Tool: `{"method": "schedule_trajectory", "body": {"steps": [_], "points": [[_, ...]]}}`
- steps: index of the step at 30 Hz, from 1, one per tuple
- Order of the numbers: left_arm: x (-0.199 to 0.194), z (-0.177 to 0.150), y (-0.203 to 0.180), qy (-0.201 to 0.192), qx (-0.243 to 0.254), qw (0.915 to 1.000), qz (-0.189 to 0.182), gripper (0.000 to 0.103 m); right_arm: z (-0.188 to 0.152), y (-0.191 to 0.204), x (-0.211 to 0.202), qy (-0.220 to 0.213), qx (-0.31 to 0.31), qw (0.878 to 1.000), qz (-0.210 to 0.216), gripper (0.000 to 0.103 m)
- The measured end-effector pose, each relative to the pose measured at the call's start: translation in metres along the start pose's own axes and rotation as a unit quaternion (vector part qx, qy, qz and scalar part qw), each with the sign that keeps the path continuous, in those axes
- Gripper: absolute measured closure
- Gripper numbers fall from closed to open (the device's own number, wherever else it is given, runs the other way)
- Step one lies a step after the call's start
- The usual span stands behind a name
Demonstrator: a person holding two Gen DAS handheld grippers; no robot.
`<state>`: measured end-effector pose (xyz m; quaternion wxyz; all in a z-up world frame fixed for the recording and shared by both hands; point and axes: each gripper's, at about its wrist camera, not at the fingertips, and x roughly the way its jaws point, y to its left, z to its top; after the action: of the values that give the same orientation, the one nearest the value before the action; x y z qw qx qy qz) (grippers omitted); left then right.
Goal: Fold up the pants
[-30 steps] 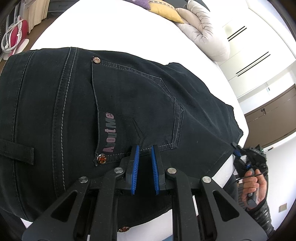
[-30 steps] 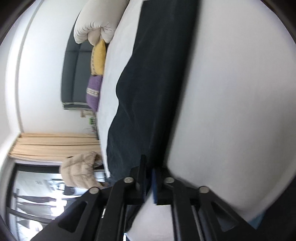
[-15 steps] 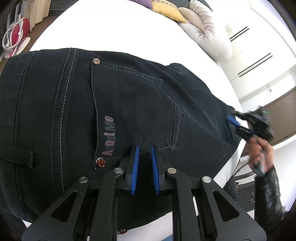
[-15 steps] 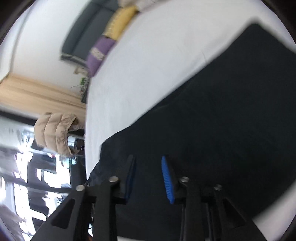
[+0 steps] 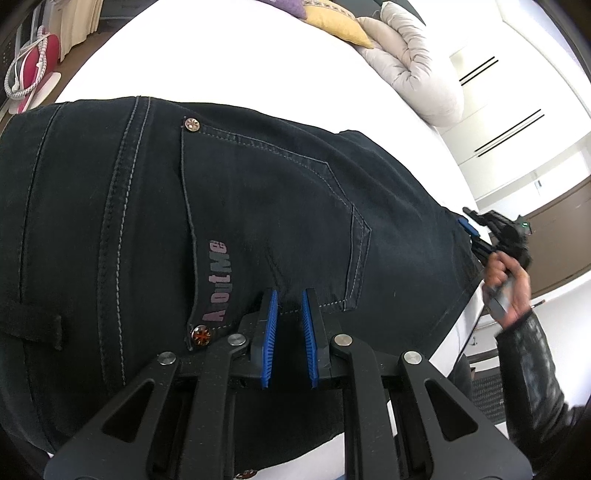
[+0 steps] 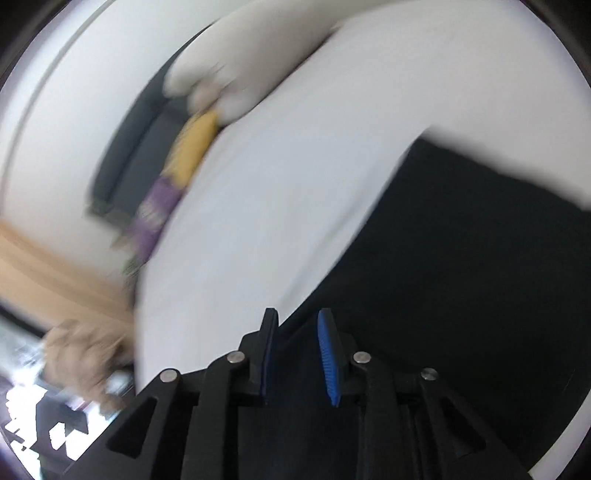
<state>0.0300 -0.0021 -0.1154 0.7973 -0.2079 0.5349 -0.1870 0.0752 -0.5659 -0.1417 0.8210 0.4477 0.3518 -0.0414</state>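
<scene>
A: Where are the pants (image 5: 258,206)?
B: Flat on the white bed (image 5: 229,74). Left gripper (image 5: 290,295) is closed on nothing; right gripper (image 6: 297,317) gapes, closing, nothing pinched. Grab the hem squarely.

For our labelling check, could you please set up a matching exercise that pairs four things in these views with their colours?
Things:
1. pants
2. cushion beside the puffy bedding
3. bed sheet
4. gripper pads

Colours:
A. white
B. blue
C. black
D. yellow

Pairs: 1-C, 2-D, 3-A, 4-B
</scene>
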Motion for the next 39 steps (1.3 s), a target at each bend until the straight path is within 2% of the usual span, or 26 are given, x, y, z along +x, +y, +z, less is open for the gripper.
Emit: {"method": "schedule_trajectory", "body": {"steps": [3, 5, 6, 7, 9, 12, 13, 15, 16, 17, 19, 20, 22, 23, 24, 25, 26, 27, 28, 30, 33, 35, 36, 37, 38, 39], "points": [[0.0, -0.001, -0.003, 0.001, 0.006, 1.0, 0.008, 0.09, -0.035, 0.036, 0.04, 0.114, -0.059, 0.991, 0.04, 0.077], [-0.002, -0.003, -0.006, 0.005, 0.01, 0.9999, 0.01, 0.09, -0.046, 0.042, 0.069, 0.162, -0.072, 0.984, 0.03, 0.078], [-0.003, -0.003, -0.006, 0.006, 0.01, 0.9999, 0.01, 0.09, -0.045, 0.034, 0.081, 0.169, -0.055, 0.984, 0.022, 0.084], [-0.004, -0.003, -0.005, 0.006, 0.008, 0.9999, 0.008, 0.09, -0.035, 0.021, 0.089, 0.161, -0.023, 0.986, 0.026, 0.102], [-0.007, -0.005, -0.001, 0.004, 0.003, 1.0, 0.002, 0.09, -0.012, 0.0, 0.088, 0.127, 0.014, 0.992, 0.021, 0.103], [-0.008, -0.006, 0.001, 0.001, 0.002, 1.0, -0.003, 0.09, 0.039, -0.037, 0.052, 0.017, 0.049, 0.998, -0.037, 0.103], [-0.009, -0.007, 0.002, -0.001, 0.002, 1.0, -0.003, 0.09, 0.051, -0.051, 0.034, -0.017, 0.076, 0.995, -0.055, 0.099], [-0.011, -0.007, 0.005, -0.005, 0.0, 1.0, -0.005, 0.09, 0.059, -0.06, 0.001, -0.056, 0.091, 0.992, -0.064, 0.079], [-0.012, -0.008, 0.006, -0.006, -0.001, 1.0, -0.005, 0.09, 0.058, -0.055, -0.012, -0.063, 0.076, 0.994, -0.056, 0.073], [-0.012, -0.007, 0.005, -0.008, -0.002, 1.0, -0.004, 0.09, 0.052, -0.045, -0.02, -0.053, 0.051, 0.997, -0.034, 0.073], [-0.016, -0.005, 0.004, -0.012, -0.002, 0.9999, -0.001, 0.09, 0.019, -0.016, -0.018, 0.007, 0.014, 0.999, 0.038, 0.073], [-0.017, -0.005, 0.003, -0.016, 0.0, 0.9999, -0.001, 0.09, -0.005, 0.001, -0.01, 0.048, -0.004, 0.996, 0.08, 0.073], [-0.021, -0.003, 0.001, -0.023, 0.007, 0.9997, -0.002, 0.09, -0.066, 0.044, 0.017, 0.132, -0.039, 0.981, 0.133, 0.073], [-0.023, -0.003, 0.002, -0.023, 0.013, 0.9996, 0.008, 0.09, -0.103, 0.062, 0.033, 0.181, -0.055, 0.969, 0.16, 0.073], [-0.024, -0.005, 0.005, -0.02, 0.019, 0.9993, 0.025, 0.09, -0.122, 0.072, 0.046, 0.211, -0.061, 0.96, 0.172, 0.073], [-0.025, -0.007, 0.011, -0.02, 0.018, 0.9994, 0.022, 0.09, -0.149, 0.08, 0.061, 0.248, -0.071, 0.95, 0.177, 0.073], [-0.029, -0.008, 0.02, -0.023, 0.007, 0.9997, 0.005, 0.09, -0.163, 0.085, 0.072, 0.264, -0.078, 0.947, 0.167, 0.073], [-0.036, -0.01, 0.031, -0.028, -0.008, 0.9995, -0.009, 0.09, -0.173, 0.081, 0.082, 0.269, -0.08, 0.949, 0.143, 0.079], [-0.042, -0.012, 0.037, -0.035, -0.011, 0.9993, -0.003, 0.09, -0.172, 0.072, 0.087, 0.265, -0.073, 0.952, 0.137, 0.101], [-0.058, -0.015, 0.05, -0.049, -0.01, 0.9985, 0.022, 0.09, -0.152, 0.05, 0.087, 0.25, -0.047, 0.957, 0.14, 0.103], [-0.082, -0.018, 0.076, -0.076, -0.041, 0.9961, 0.015, 0.09, -0.097, 0.023, 0.054, 0.138, -0.03, 0.988, 0.061, 0.103], [-0.094, -0.017, 0.082, -0.094, -0.052, 0.9935, 0.037, 0.09, -0.072, 0.002, 0.024, 0.081, 0.006, 0.997, 0.006, 0.095], [-0.1, -0.014, 0.082, -0.103, -0.054, 0.9923, 0.043, 0.09, -0.066, -0.003, 0.01, 0.065, 0.02, 0.998, 0.0, 0.09], [-0.105, -0.01, 0.079, -0.112, -0.054, 0.9912, 0.046, 0.09, -0.065, -0.001, 0.0, 0.058, 0.019, 0.998, 0.003, 0.075], [-0.107, -0.007, 0.075, -0.118, -0.05, 0.991, 0.039, 0.09, -0.07, 0.008, -0.006, 0.061, 0.006, 0.998, 0.011, 0.07], [-0.107, -0.002, 0.066, -0.122, -0.039, 0.9914, 0.027, 0.09, -0.08, 0.023, -0.006, 0.075, -0.012, 0.997, 0.029, 0.069]]}}
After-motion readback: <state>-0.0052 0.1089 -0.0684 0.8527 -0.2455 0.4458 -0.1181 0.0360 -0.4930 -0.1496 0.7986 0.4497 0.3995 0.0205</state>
